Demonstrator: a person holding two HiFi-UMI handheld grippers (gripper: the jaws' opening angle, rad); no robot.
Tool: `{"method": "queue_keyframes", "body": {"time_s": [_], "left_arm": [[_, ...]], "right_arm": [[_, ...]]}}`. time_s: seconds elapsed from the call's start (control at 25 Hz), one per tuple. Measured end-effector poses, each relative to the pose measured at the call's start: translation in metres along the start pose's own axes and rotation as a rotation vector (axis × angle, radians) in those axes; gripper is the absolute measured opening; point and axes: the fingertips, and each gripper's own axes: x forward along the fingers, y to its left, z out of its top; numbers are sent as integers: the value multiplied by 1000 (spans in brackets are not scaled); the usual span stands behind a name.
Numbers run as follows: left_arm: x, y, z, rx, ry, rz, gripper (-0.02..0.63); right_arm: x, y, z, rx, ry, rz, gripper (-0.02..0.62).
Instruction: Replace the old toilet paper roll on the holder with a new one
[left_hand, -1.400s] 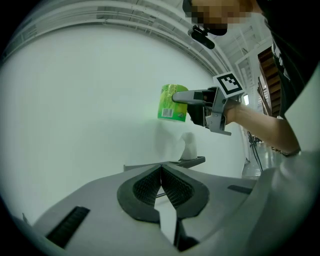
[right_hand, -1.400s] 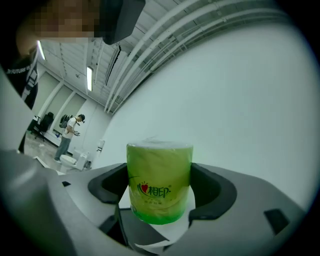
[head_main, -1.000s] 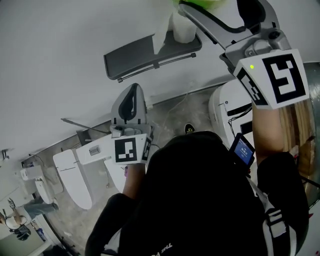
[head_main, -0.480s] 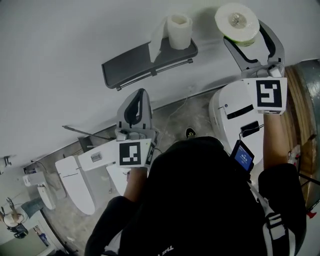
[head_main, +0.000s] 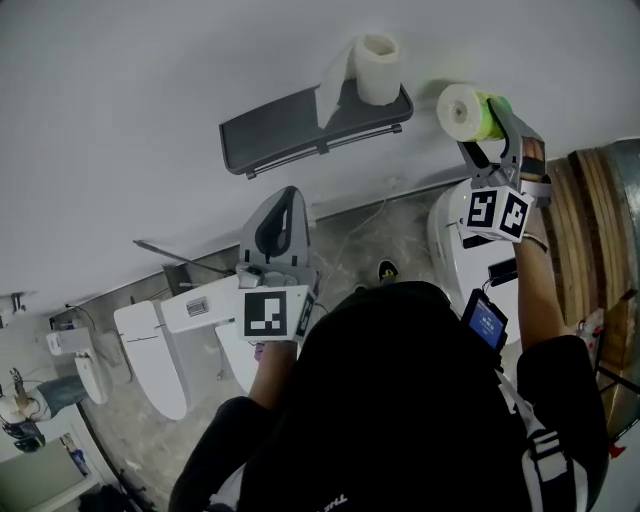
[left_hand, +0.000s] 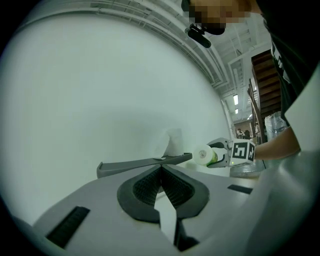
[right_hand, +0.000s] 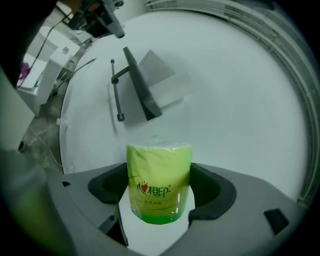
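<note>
**Right hand-held gripper** (head_main: 487, 118): clamped across the new roll (right_hand: 160, 182), which sits crosswise between the jaws with its far end standing clear of them.

**Left hand-held gripper** (left_hand: 161, 174): jaws pressed together with nothing between them, held low and well apart from the work.

**Holder** (head_main: 315, 125): on the wall, ahead and to the left of the right hand-held gripper. The old roll (head_main: 378, 68) stands upright on its top plate, at the end nearest the new roll, with a loose sheet hanging over the front edge.

**Risks, as judged:**
- The old roll is not yet removed, so bringing the new one in could knock it off.
- The glossy wrapper may let the new roll slide from the jaws.
- A hard squeeze would flatten the new roll's soft body.
- Taking the old roll by its hanging sheet would likely unwind it.

**Materials:**
- New roll: cylindrical, in shiny green printed film, white at the exposed end.
- Old roll: white, matte, soft.
- Holder: dark grey, flat, rigid, with a thin bar beneath.
- Jaws: lined with black ribbed pads (left_hand: 145, 187).
</note>
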Motion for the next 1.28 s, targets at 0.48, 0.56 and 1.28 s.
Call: {"method": "queue_keyframes", "body": {"time_s": [0.48,0.56,1.28], "left_arm": [[-10,14,-6,-6,19,78,21],[-12,17,-6,-7,23,89,21],[-25,35,-9,-20,19,139,21]], "right_arm": [[33,73,24,-274,-21,83,376],[35,78,37,-278,-41,85,376],[34,112,112,-373,-150,115,376]]}}
